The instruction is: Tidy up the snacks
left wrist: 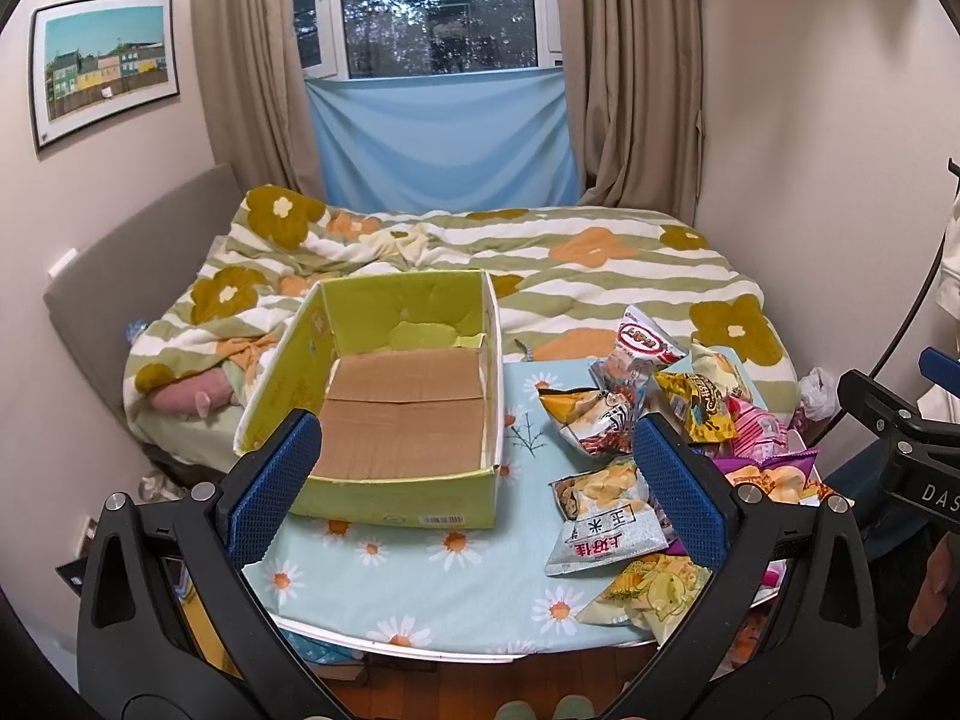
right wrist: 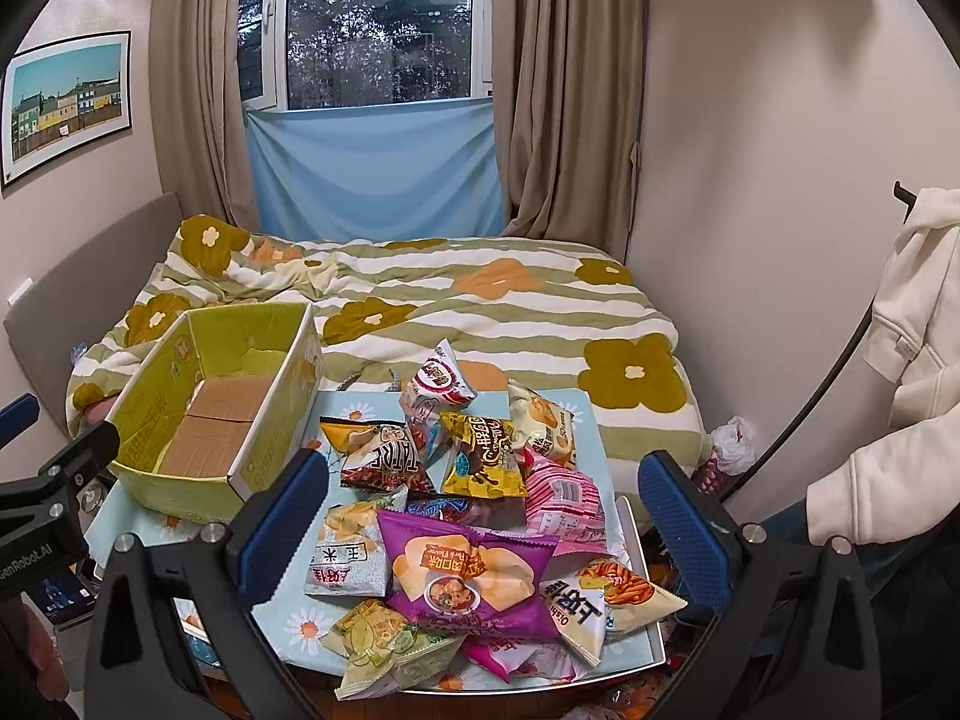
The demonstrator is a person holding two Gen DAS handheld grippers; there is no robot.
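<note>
An empty yellow-green cardboard box [left wrist: 408,396] stands on the left of a small table [left wrist: 420,594] with a daisy-print cloth; it also shows in the right wrist view [right wrist: 210,414]. A pile of several snack bags [right wrist: 474,498] lies on the table's right side, with a purple chip bag [right wrist: 465,570] on top near the front. The pile also shows in the left wrist view [left wrist: 654,438]. My left gripper [left wrist: 477,492] is open and empty, above the table's front edge by the box. My right gripper [right wrist: 483,528] is open and empty, over the near part of the pile.
A bed with a striped flower quilt [left wrist: 540,264] lies right behind the table. Curtains and a window are at the back. A white hoodie [right wrist: 912,360] hangs at the right wall. The wooden floor [left wrist: 480,678] shows below the table's front edge.
</note>
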